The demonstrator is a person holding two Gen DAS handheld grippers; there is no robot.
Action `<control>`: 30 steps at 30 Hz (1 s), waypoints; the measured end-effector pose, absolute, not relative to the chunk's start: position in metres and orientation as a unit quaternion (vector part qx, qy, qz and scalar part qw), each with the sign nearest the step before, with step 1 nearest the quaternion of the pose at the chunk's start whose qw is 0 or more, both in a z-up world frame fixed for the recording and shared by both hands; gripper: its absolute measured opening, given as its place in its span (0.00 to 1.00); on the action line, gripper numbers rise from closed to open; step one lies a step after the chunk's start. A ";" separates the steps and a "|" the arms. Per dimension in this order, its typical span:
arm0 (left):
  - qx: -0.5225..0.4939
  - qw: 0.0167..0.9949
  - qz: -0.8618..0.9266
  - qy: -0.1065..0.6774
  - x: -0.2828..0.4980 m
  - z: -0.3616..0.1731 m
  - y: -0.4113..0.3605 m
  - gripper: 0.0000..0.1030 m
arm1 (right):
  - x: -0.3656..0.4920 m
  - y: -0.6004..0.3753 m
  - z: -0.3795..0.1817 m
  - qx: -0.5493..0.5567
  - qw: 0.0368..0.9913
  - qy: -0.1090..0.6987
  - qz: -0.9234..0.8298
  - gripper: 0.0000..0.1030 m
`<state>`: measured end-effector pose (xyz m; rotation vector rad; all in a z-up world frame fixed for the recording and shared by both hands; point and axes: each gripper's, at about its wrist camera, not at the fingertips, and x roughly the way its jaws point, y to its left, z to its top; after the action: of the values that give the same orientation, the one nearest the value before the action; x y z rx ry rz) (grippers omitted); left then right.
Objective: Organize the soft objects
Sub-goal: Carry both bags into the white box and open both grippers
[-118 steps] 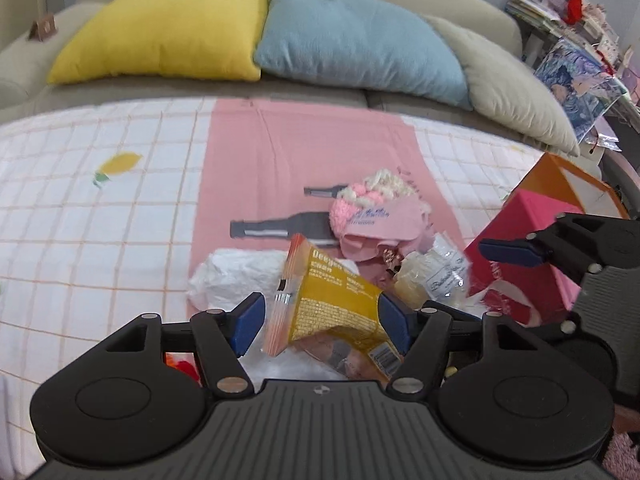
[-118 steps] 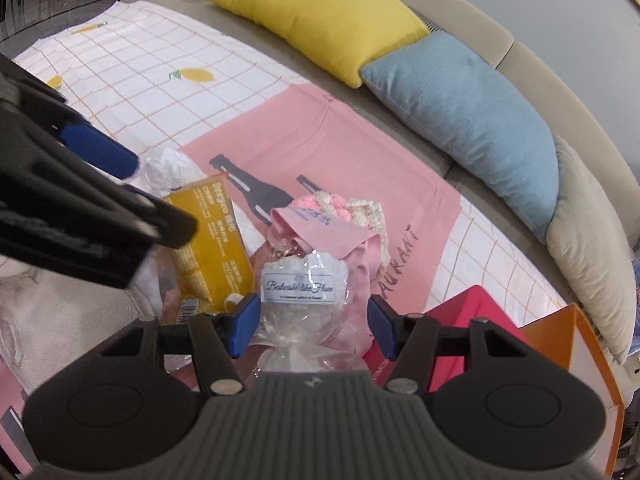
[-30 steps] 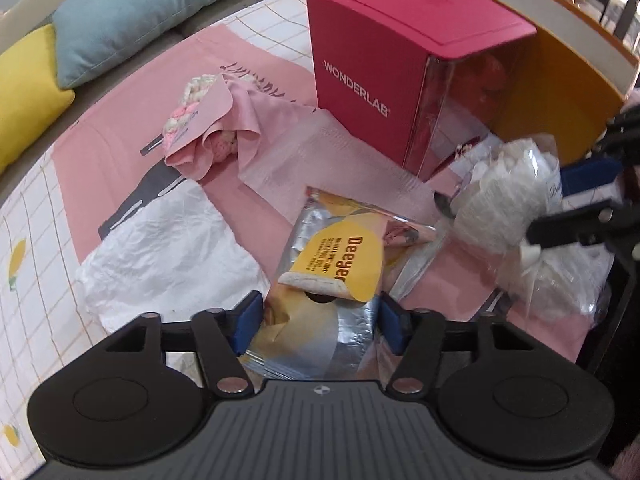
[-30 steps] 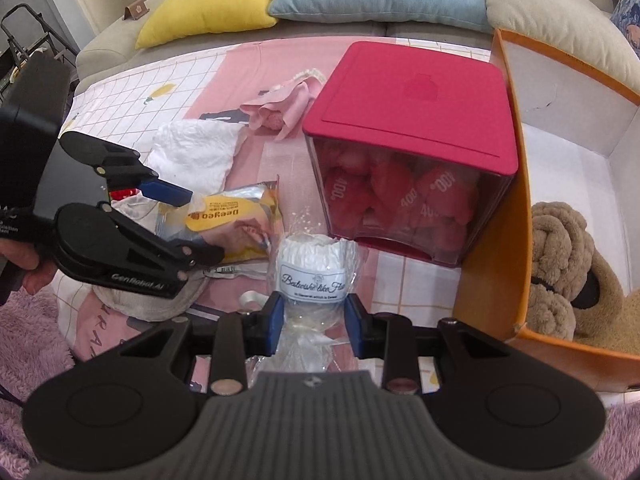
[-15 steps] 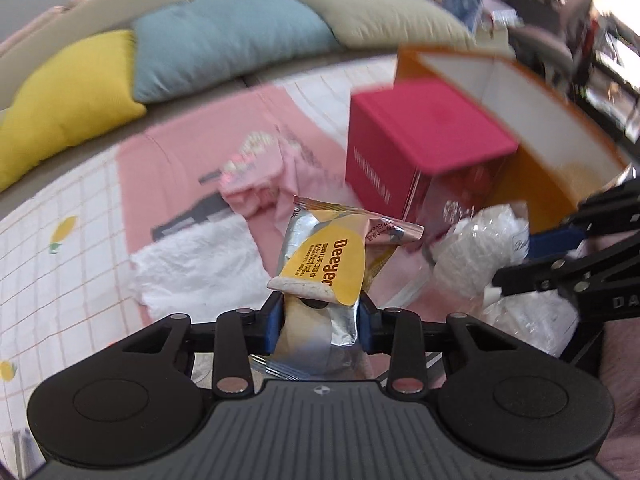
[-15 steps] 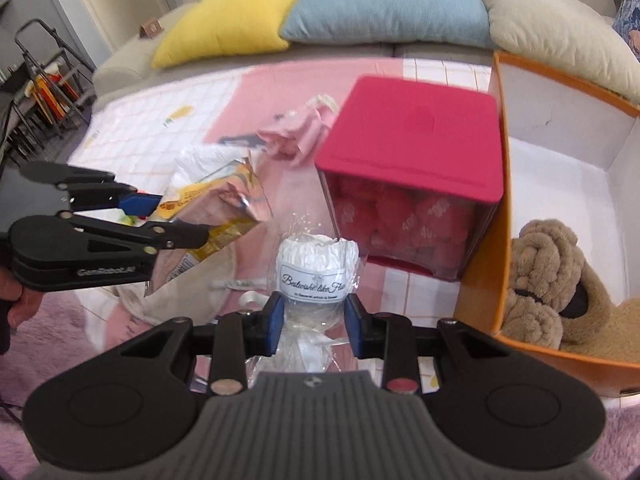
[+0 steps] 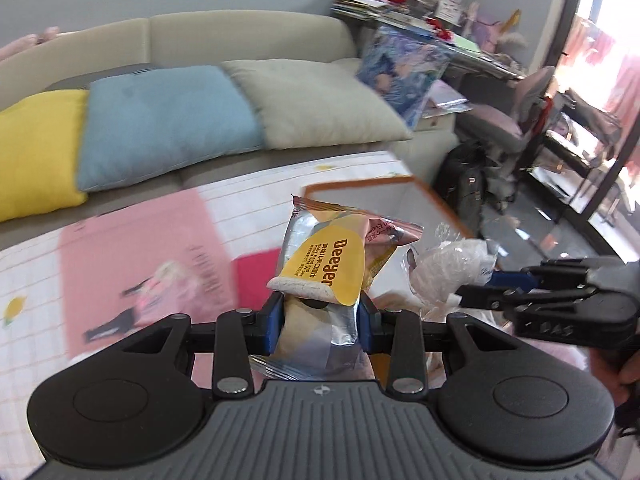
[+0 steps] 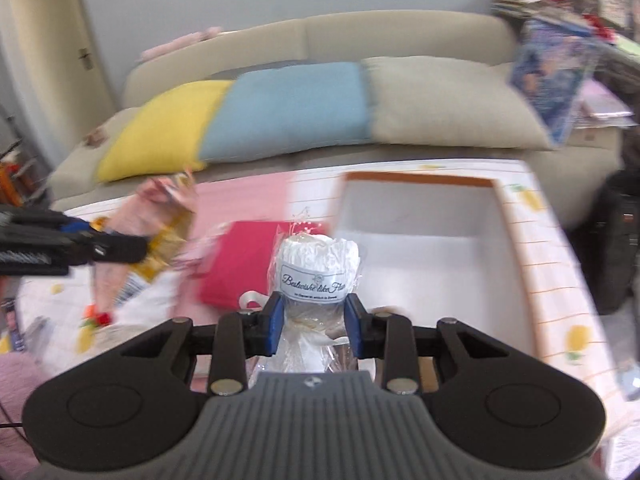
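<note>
Okay, my left gripper (image 7: pixel 320 318) has its fingers clamped on the yellow snack packet (image 7: pixel 328 268), which stands upright between the blue pads, silver wrapper crumpled at the bottom. At three o'clock in the left wrist view I see my right gripper (image 7: pixel 496 286) coming in from the side, carrying the white bundle in clear wrap (image 7: pixel 448 266), just beside the packet.

On the right wrist view, the right gripper (image 8: pixel 314 326) has its fingers pressed in on that same white bundle in clear wrap (image 8: pixel 316 268), label facing me, held upright. Straight past it at one o'clock sits the orange box (image 8: pixel 516 240), open, white inside. The red box (image 8: pixel 236 268) lies at eleven o'clock, touching the orange box's left wall as far as the blur lets me tell. The left gripper (image 8: pixel 116 248) shows at nine o'clock with the packet. At twelve o'clock, the sofa holds the yellow cushion (image 8: pixel 160 128), blue cushion (image 8: pixel 292 108) and beige cushion (image 8: pixel 444 104) side by side.
</note>
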<state>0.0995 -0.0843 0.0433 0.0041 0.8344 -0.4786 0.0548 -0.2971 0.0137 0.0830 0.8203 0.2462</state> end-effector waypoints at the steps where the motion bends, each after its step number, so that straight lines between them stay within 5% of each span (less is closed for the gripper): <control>1: 0.005 0.884 -0.235 0.404 0.107 0.043 -0.096 0.40 | 0.059 -0.307 0.014 0.037 0.911 0.397 0.108 0.31; 13: 0.099 0.818 -0.270 0.498 0.187 -0.007 -0.228 0.40 | 0.119 -0.370 -0.044 -0.026 0.896 0.439 0.062 0.31; 30: 0.238 0.776 -0.206 0.547 0.215 -0.072 -0.278 0.41 | 0.151 -0.354 -0.097 -0.109 0.868 0.472 0.106 0.32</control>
<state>0.2152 -0.2779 -0.0724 0.5149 1.1841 -0.4449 0.1507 -0.3541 -0.0973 -0.2290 0.9882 0.2210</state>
